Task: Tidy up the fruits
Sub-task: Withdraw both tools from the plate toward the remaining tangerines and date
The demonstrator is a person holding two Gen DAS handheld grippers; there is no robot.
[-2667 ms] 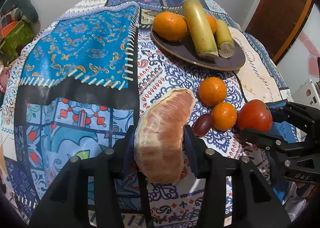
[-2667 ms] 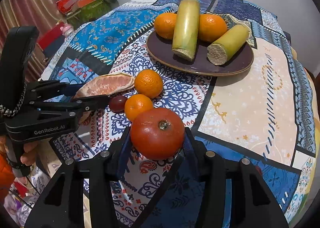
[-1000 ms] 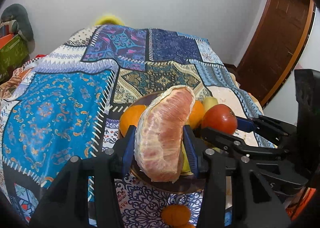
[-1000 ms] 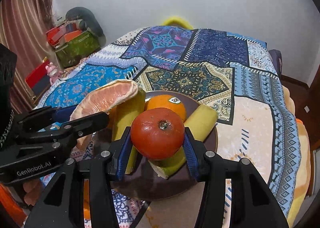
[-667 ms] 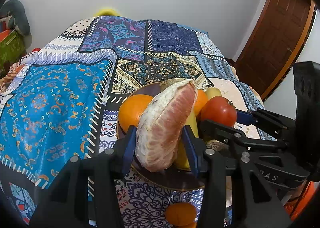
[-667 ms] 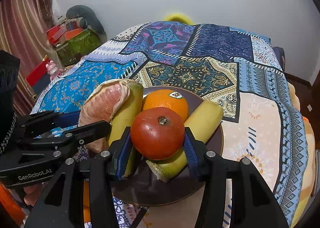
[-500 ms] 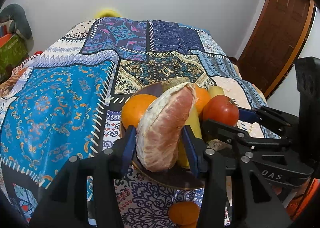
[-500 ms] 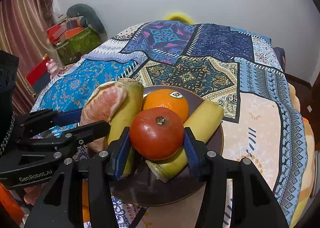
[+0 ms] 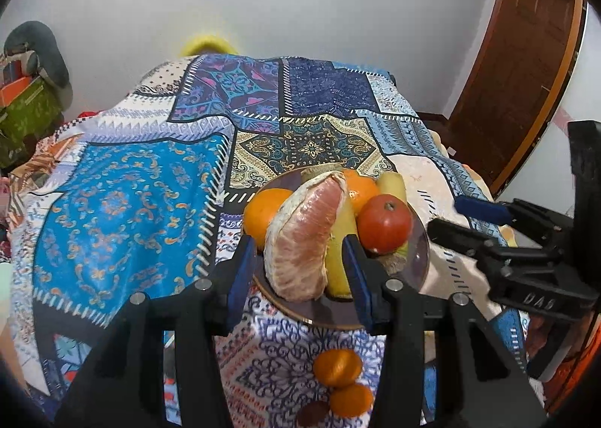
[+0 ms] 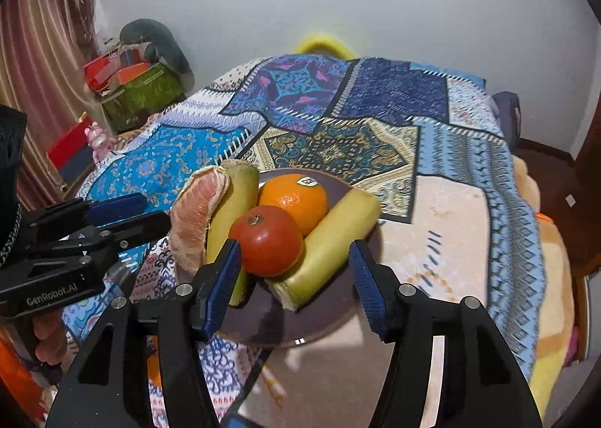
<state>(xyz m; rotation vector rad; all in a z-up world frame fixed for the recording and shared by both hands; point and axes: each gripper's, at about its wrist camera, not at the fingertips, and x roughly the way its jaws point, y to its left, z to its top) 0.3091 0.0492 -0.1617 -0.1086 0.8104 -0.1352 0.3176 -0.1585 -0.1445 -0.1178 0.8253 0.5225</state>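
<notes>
Right gripper (image 10: 291, 270) jaws have just been opening, tomato (image 10: 271, 240) loose between them; left gripper (image 9: 298, 270) stands slack around the pomelo wedge (image 9: 306, 236) — soft, best held broadside.

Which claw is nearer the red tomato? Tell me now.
Right. The right claw, whose jaws have just been opening, frames the tomato without pressing it. The left claw sits farther off, by the pomelo segment across the plate.

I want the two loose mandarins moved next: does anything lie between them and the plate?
Nothing visible does. The mandarins lie on patterned cloth just short of the plate, and the plate's near part holds no fruit.
</notes>
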